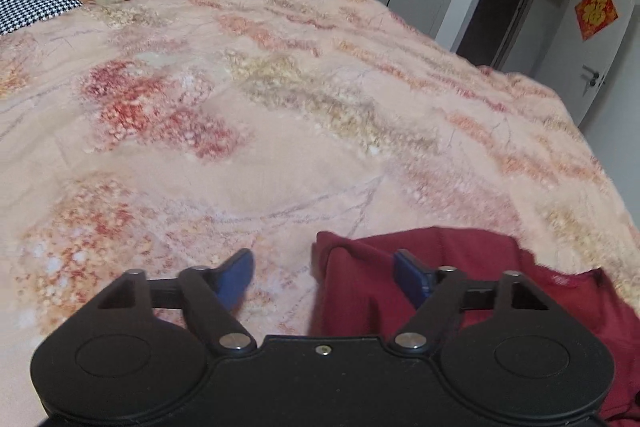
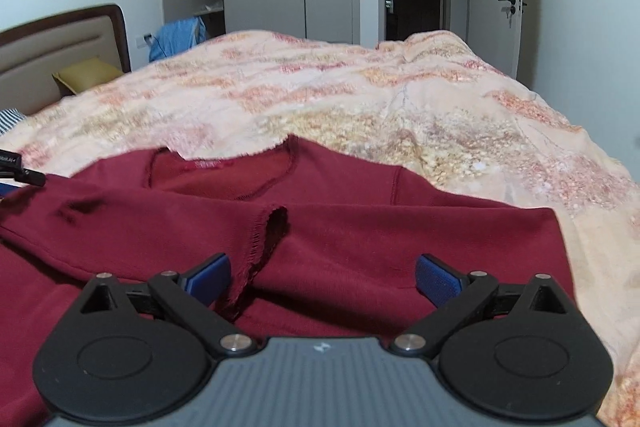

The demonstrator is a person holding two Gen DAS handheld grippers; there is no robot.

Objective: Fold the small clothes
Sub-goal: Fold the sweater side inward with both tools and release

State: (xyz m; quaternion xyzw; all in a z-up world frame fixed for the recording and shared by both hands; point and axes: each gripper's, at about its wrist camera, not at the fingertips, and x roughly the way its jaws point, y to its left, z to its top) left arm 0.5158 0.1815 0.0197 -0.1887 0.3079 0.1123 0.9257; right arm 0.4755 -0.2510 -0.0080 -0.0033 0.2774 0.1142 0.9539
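the dark red knit long-sleeved top [image 2: 328,227] lies spread on the peach floral bedspread [image 2: 360,99], right under and ahead of the right gripper [image 2: 324,277], whose blue-padded jaws stand wide apart with nothing pinched between them. just ahead of those jaws a sleeve cuff [image 2: 272,231] lies folded across the body of the top, ending a little left of the gap's middle. the sleeve runs leftward from there, so its long axis crosses the jaws' line side to side. beyond it sits the neckline [image 2: 224,171], then bare bedspread.

the left gripper [image 1: 326,277] also stands wide and empty; its right pad overlaps the top's folded left edge [image 1: 332,267], while its left pad hangs over bare bedspread. so the garment lies to the right of these jaws.

judging from this, the right hand is nearer the cuff and the garment's middle; the left is nearer the side edge.
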